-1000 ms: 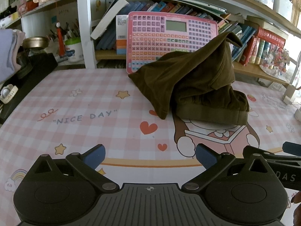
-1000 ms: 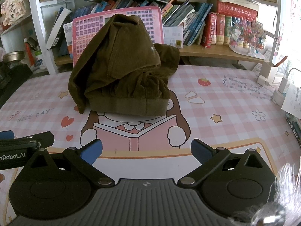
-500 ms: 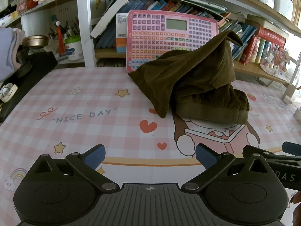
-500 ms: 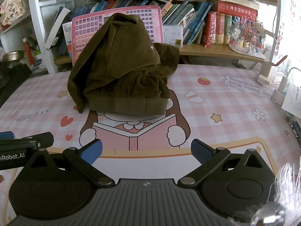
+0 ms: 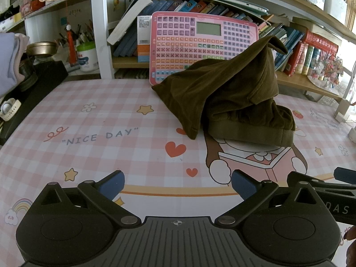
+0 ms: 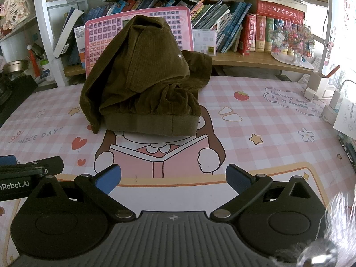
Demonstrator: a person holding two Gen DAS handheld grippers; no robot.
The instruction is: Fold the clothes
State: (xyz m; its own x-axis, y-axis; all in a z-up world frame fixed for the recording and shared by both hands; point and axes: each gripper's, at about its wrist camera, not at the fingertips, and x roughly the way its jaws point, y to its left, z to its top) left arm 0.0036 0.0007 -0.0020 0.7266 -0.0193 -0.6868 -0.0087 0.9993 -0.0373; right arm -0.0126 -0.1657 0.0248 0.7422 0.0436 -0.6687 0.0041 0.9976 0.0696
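Well back on the pink checked table mat (image 5: 93, 146), a brown corduroy garment (image 6: 144, 82) sits heaped in a peak, its ribbed waistband (image 6: 153, 123) facing forward and lying over the head of the printed cartoon girl (image 6: 160, 155). One loose flap (image 5: 182, 104) drapes down on the left side toward the words "NICE DAY". How the rest of the garment is arranged underneath the heap I cannot make out; the folds hide it. Its peak leans against, and covers part of, a pink keyboard toy (image 5: 200, 44) propped at the bookshelf (image 6: 244, 57).

Both tools hang low over the near edge of the mat, well apart from the cloth. The left gripper (image 5: 176, 185) has its blue-padded fingers spread wide with nothing between them; the right gripper (image 6: 173, 181) is likewise spread and empty. Each shows at the edge of the other's view, cut off by the frame. At the lower right of the right view something pale and fuzzy is too blurred to identify.
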